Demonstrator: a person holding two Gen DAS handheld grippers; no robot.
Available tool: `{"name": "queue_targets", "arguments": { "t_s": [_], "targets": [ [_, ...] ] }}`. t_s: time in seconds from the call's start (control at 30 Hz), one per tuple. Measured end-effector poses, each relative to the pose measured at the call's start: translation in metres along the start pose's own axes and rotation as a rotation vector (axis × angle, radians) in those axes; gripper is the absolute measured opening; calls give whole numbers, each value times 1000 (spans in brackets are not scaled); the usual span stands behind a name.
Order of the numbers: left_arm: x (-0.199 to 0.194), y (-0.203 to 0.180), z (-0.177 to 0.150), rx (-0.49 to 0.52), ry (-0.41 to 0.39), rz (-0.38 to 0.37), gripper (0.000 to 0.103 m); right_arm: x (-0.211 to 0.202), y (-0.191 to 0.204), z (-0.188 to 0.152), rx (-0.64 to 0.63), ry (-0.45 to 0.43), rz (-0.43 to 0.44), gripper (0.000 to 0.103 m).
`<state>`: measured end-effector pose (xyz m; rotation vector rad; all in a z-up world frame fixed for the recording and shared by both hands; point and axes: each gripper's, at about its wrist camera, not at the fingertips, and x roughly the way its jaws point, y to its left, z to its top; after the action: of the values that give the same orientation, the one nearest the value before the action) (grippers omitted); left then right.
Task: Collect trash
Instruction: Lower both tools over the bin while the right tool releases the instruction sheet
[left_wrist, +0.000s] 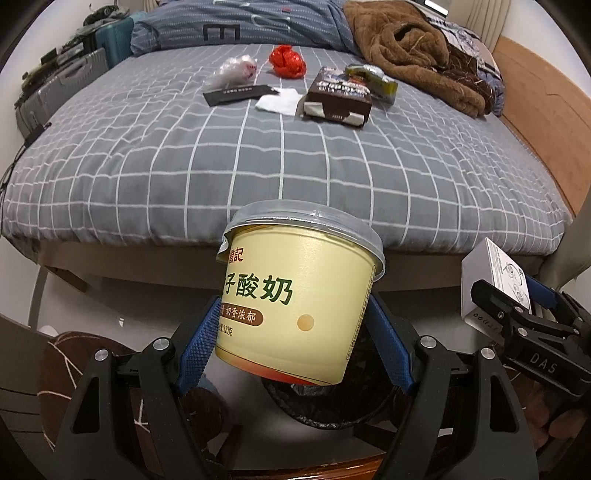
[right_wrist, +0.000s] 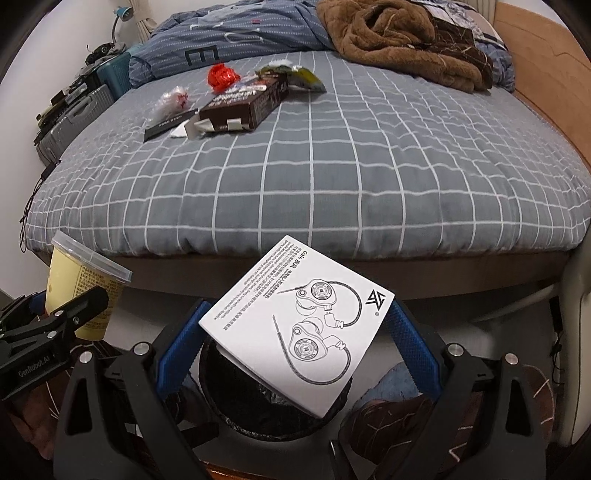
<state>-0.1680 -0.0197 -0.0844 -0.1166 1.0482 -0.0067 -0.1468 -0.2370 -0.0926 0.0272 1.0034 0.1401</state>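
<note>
Yogurt cup (left_wrist: 295, 295), cream w/ clear lid, sits clamped between left gripper (left_wrist: 291, 347) blue pads, tilted, over black-lined trash bin (left_wrist: 332, 410). White earphone box (right_wrist: 295, 328) is pinched by right gripper (right_wrist: 295, 354), also above bin. Both grippers angle down, side by side, near bed (left_wrist: 258, 158) edge.

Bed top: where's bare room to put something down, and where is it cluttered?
Free: the bedsheet between the near edge and the trash, and its right side up to the wooden board. Crowded: the far left, with brown carton, red wrapper, clear plastic bag, black strip and tissue bunched together; brown blanket fills the far right.
</note>
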Motion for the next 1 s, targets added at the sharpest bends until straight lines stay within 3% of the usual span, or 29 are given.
{"name": "queue_targets", "arguments": {
  "t_s": [0.63,1.0],
  "targets": [
    [60,15,-27,-19,119,28,76,57,0,-32,13,134,-1,91],
    [99,33,-27,-39,186,33,76,92,6,-41,1,217,16,91]
  ]
}}
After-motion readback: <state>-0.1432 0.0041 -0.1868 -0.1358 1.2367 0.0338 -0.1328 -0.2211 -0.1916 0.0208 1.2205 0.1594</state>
